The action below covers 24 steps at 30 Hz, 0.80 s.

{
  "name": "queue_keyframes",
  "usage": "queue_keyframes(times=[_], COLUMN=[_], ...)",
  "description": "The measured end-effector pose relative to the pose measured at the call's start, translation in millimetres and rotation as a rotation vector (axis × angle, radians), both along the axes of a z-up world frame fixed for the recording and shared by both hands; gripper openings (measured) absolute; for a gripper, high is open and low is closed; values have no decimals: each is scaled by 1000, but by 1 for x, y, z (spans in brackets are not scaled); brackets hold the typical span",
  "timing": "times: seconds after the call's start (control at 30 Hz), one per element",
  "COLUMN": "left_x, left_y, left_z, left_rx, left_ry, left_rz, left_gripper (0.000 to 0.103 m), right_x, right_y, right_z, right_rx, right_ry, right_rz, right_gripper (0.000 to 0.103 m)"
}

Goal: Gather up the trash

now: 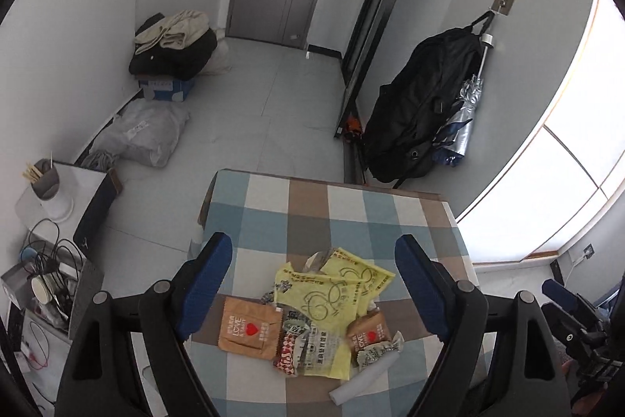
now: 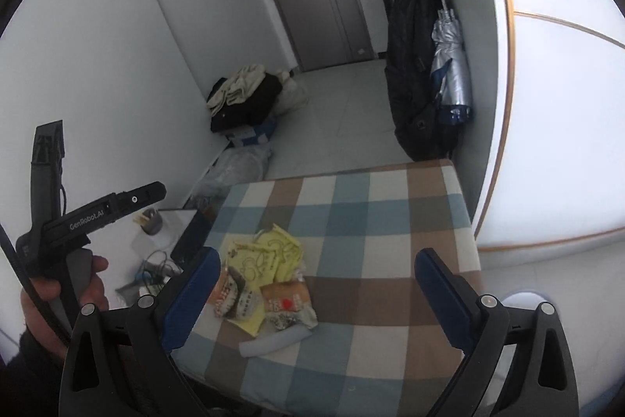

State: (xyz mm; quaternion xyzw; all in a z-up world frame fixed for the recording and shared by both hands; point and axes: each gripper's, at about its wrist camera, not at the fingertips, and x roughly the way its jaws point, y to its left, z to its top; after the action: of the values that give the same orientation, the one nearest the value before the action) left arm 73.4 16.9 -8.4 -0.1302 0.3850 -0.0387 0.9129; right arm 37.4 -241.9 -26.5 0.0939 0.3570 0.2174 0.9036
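Note:
A pile of trash lies on the checkered tablecloth (image 1: 351,213): a crumpled yellow wrapper (image 1: 332,284), a brown "LOVE" packet (image 1: 250,329), a second brown packet (image 1: 369,333), a red-and-white wrapper (image 1: 287,354) and a white paper roll (image 1: 365,378). My left gripper (image 1: 312,284) hovers over the pile, open, its blue pads clear of the wrappers. In the right wrist view the same pile, with the yellow wrapper (image 2: 269,256) and the paper roll (image 2: 273,339), sits left of centre. My right gripper (image 2: 316,296) is open above the table with nothing in it. A hand (image 2: 90,280) holds the left gripper's handle.
A low side table (image 1: 90,182) with a cup of sticks (image 1: 45,182) and tangled cables stands left of the table. A black backpack (image 1: 422,104) and a silver umbrella (image 1: 465,120) hang on the wall. Clothes on a blue box (image 1: 172,45) and a plastic bag (image 1: 144,131) sit on the floor.

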Motion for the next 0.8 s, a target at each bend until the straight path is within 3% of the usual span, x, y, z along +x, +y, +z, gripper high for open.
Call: queue_keyframes(times=[0.23, 0.37, 0.47, 0.67, 0.8], left_x=[0, 1, 1, 2, 4], left_y=[35, 39, 45, 51, 50], left_z=[-22, -30, -38, -44, -47], left_rx=[-70, -70, -122, -157, -168], left_ry=[49, 87, 118, 153, 173], left_rz=[44, 43, 41, 49, 40], left_gripper=[83, 83, 83, 83, 83], right_x=[18, 22, 23, 24, 26], right_y=[36, 47, 52, 56, 60], right_z=[-33, -49, -56, -68, -86], right_rx=[-40, -69, -83, -69, -47], right_ry=[88, 127, 143, 187, 275], right_rz=[37, 53, 59, 72, 81], right_gripper=[101, 101, 101, 101, 100])
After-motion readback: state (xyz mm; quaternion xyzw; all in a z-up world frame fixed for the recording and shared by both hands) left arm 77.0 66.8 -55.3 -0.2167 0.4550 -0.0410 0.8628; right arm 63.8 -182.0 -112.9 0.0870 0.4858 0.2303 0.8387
